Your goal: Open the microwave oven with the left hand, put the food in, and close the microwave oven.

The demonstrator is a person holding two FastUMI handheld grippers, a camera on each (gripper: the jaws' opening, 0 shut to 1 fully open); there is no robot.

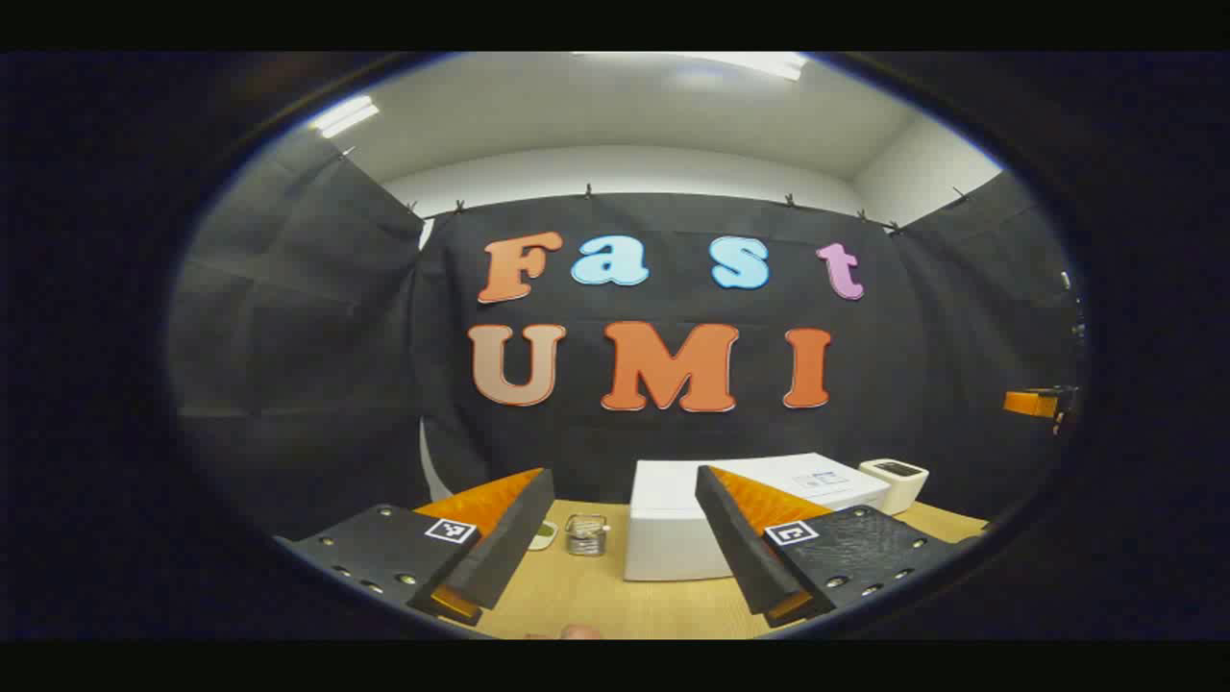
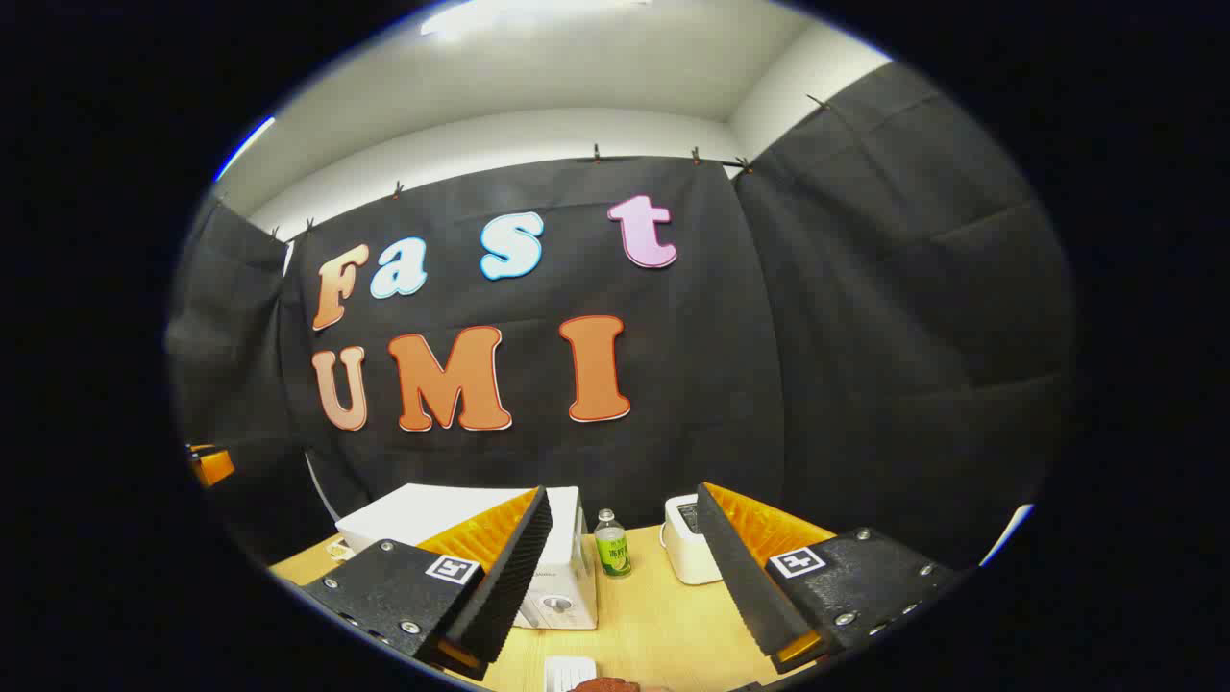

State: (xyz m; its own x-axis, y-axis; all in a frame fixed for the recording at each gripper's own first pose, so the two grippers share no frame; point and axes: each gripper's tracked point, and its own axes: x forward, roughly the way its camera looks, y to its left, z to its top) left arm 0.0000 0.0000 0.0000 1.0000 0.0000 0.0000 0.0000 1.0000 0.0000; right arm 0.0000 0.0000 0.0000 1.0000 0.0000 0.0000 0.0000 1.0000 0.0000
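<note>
The left hand-held gripper (image 1: 625, 538) is held above the bench (image 1: 596, 601) with its fingers spread wide and nothing between them; the right hand-held gripper (image 2: 625, 567) is likewise wide open and empty. The white microwave oven (image 2: 553, 567) sits toward the back of the bench, its long axis running left-right, its door closed and its knob side facing the right gripper view. Beside it stand a small bottle (image 2: 611, 545) and a white appliance (image 2: 687, 553). A glass jar (image 1: 585, 534) stands to its left.

We find the booth evenly and brightly lit from ceiling light panels (image 1: 769, 63), which blow out to white glare in both views. Shadows on the wooden table (image 1: 615, 601) are soft and faint. Fisheye distortion bends lines toward the edges, where the picture darkens and blurs; the centre holds reasonably sharp.
</note>
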